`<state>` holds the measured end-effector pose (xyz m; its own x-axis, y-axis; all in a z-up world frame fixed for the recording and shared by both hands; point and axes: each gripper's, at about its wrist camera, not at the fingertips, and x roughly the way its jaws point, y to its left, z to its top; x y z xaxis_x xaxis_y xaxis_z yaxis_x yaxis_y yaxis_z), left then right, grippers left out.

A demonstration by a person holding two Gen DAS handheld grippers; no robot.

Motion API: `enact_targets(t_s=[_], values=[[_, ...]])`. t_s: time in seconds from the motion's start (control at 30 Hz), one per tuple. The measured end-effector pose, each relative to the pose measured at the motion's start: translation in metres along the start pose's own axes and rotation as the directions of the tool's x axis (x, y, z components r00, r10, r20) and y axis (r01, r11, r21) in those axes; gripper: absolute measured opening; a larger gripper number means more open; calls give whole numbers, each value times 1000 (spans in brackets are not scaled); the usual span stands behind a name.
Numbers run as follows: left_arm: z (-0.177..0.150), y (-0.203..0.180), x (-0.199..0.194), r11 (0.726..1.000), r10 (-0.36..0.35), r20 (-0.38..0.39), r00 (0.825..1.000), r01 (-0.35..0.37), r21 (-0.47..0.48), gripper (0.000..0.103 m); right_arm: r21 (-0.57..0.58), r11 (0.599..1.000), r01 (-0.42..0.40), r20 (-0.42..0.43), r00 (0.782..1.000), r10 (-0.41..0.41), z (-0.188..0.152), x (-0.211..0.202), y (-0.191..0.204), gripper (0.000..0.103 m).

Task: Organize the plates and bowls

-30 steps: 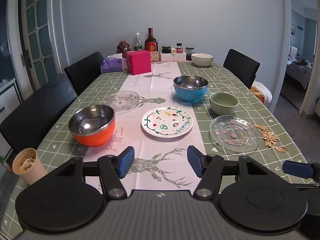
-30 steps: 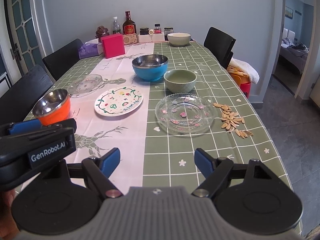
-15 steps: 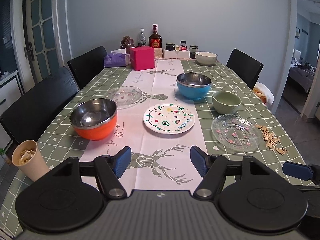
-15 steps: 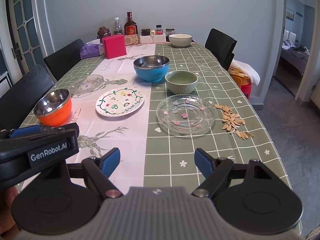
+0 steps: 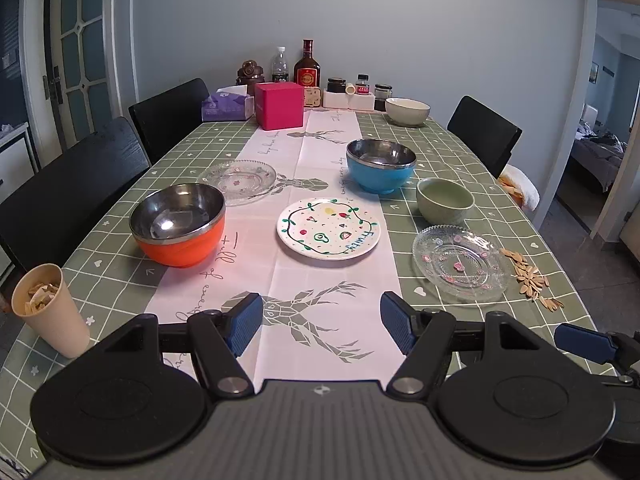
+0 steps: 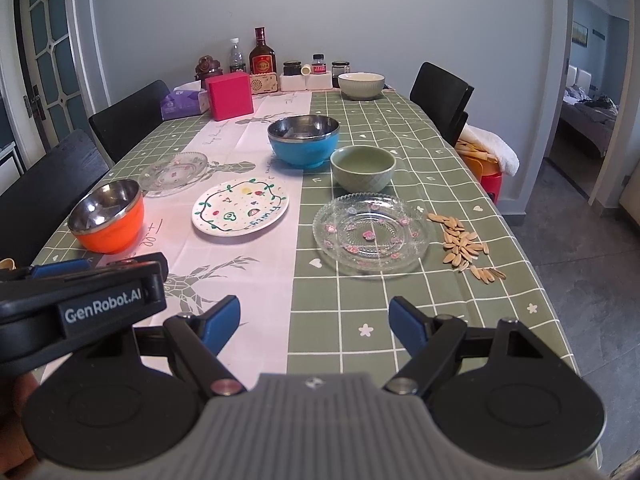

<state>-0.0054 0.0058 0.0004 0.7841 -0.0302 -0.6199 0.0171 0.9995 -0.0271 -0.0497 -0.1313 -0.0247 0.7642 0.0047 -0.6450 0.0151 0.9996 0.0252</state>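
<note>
Both tools empty: left gripper (image 5: 322,322) and right gripper (image 6: 314,320) stood wide apart, low in frame. Orange steel bowl (image 5: 178,224) mid-left: light, rigid, slick; pinch the rim. Painted ceramic plate (image 5: 329,229) at centre: brittle; edge hold. Glass plate (image 6: 370,232) centre-right: fragile, slippery, shallow lip only.

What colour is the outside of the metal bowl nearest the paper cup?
Orange bowl, seen best in the left wrist view.

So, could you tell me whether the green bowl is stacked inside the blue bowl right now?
No, the green bowl sits on the tablecloth by itself, beside the blue bowl and in front of it, both empty.
</note>
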Motion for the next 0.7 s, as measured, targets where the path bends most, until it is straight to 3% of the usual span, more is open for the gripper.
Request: enact_targets(t_s=[0.7], values=[[0,-1,-1,1000,26,-11,1000,-26,1,79,-18,999,28,16,999,-28,-1,-2,5,80]])
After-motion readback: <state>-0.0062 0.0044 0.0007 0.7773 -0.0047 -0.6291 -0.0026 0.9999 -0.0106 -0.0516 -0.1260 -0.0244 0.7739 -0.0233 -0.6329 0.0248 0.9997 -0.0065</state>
